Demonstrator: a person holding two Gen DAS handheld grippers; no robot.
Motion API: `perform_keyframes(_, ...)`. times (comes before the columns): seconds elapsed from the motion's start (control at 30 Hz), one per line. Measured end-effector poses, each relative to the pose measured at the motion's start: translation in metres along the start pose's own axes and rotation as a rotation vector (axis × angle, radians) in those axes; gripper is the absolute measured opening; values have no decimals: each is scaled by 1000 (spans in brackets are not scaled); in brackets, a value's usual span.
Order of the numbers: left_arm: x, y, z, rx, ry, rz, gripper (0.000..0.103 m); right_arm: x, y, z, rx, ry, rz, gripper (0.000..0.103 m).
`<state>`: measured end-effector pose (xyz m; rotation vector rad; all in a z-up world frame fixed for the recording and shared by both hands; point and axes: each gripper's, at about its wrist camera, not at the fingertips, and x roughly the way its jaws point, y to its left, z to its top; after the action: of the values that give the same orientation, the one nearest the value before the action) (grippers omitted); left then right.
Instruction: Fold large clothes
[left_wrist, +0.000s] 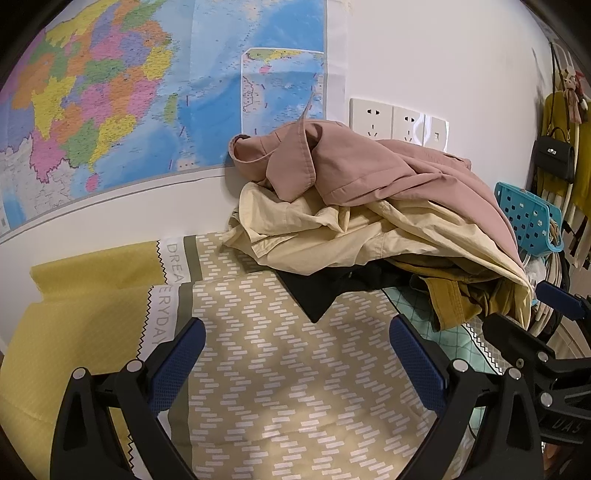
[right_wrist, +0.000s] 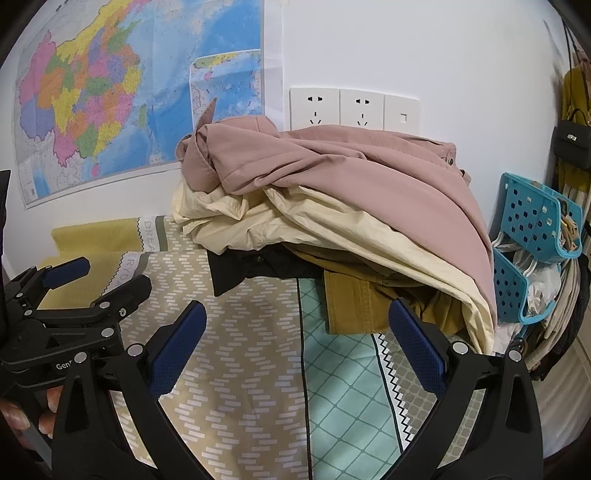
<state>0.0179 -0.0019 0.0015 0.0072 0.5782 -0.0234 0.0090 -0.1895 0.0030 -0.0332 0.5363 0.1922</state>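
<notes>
We are looking at a home bedroom | patterned bedsheet (right_wrist: 240, 350) | heaped clothes (right_wrist: 351, 206) | wall map (left_wrist: 110, 103) | handbag (left_wrist: 554, 157) hanging beside sockets (right_wrist: 354, 109)

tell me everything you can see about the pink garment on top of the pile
The pink garment is a dusty-pink piece of smooth woven cloth, crumpled and unfolded, lying on top of the clothes pile against the white wall. A hemmed, sleeve-like opening faces left and a button shows near its right edge. It rests on a cream garment beneath it. Neither hand-held gripper touches it.
</notes>
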Motion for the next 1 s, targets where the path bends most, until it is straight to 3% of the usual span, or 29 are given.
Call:
perform_keyframes(0.43, 6, 1, 5, 0, 4, -24, 96, 5, 1, 6, -30, -2, 17, 98)
perform_keyframes(0.6, 15, 11, 12, -16, -4, -4, 96, 12, 4, 24, -80, -18, 48, 98)
perform_keyframes(0.77, 29, 32, 19, -51, 3, 42, 96, 35, 22, 72, -220, -85, 55, 98)
perform_keyframes(0.87, 38, 45, 23, -64, 10, 69, 96, 65, 38, 102, -303, -72, 69, 97)
perform_keyframes(1.0, 47, 59, 23, -83, 24, 90, 96, 108, 72, 118, -448, -69, -2, 97)
